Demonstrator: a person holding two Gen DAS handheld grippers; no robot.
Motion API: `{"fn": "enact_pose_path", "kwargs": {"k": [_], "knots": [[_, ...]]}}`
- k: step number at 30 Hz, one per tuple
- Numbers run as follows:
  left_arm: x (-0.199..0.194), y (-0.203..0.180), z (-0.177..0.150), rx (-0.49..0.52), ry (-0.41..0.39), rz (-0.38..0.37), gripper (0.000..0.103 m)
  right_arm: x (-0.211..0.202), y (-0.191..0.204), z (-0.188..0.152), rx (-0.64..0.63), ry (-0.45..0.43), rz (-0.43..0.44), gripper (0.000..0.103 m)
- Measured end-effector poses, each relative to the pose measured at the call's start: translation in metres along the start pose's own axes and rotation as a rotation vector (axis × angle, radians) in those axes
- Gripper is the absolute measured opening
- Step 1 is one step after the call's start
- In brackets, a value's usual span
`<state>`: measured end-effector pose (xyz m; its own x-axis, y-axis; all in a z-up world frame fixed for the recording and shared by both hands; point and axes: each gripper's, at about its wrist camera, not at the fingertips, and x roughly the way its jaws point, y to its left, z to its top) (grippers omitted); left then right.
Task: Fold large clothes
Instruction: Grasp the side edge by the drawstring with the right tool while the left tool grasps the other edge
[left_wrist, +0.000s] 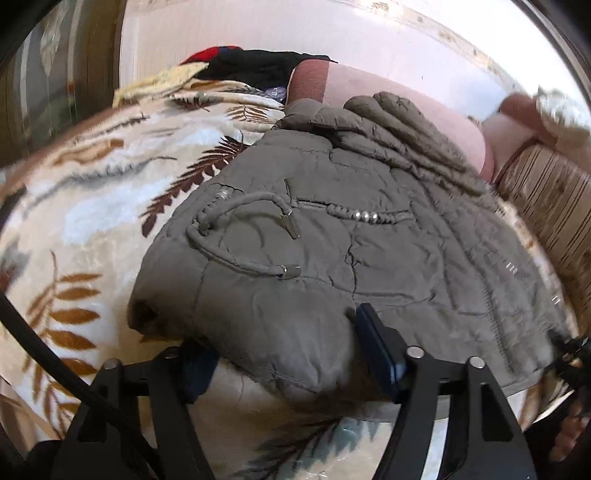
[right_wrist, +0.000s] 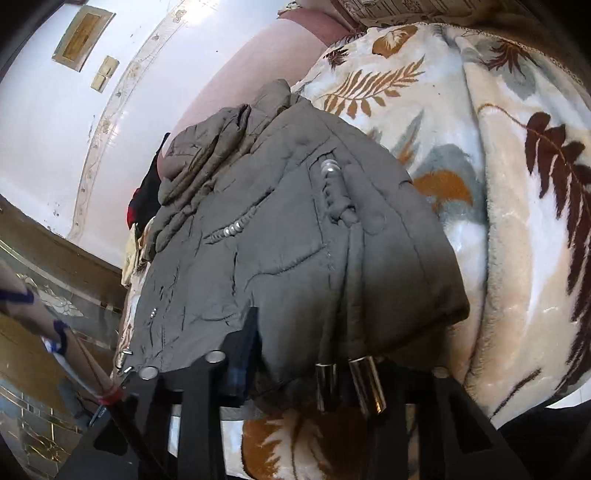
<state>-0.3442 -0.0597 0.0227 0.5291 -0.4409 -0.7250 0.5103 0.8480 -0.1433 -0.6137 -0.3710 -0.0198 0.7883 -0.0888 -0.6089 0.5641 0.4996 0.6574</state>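
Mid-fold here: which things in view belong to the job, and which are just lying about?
Part of the job:
- grey padded jacket
- left tool
- right tool

Lying about:
- leaf-print blanket underneath
- black and red clothes at the far end
- pink headboard

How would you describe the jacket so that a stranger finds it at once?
Start from the leaf-print blanket on the bed. The jacket lies on it, near the pink headboard. Unlike the black and red clothes behind, it is grey-green, quilted, with cords and silver beads.
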Motion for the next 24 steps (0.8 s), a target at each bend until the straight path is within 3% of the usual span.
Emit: {"fn": "enact_pose_path", "kwargs": {"k": [3, 7, 11, 24], "knots": [[0.007, -0.007, -0.002, 0.043, 0.014, 0.053, 0.065, 0.002, 0.015, -0.002, -0.091, -0.006, -0.075, 0.034], [0.011, -0.010, -0.004, 0.060, 0.022, 0.068, 0.067, 0.011, 0.025, -0.005, -0.157, -0.006, -0.137, 0.035], [0.015, -0.008, -0.005, 0.045, 0.023, 0.072, 0.073, 0.013, 0.029, -0.008, -0.203, -0.008, -0.169, 0.039], [0.013, -0.020, -0.009, 0.092, -0.002, 0.146, 0.073, 0.017, 0.043, -0.012, -0.293, -0.022, -0.212, 0.049]]}}
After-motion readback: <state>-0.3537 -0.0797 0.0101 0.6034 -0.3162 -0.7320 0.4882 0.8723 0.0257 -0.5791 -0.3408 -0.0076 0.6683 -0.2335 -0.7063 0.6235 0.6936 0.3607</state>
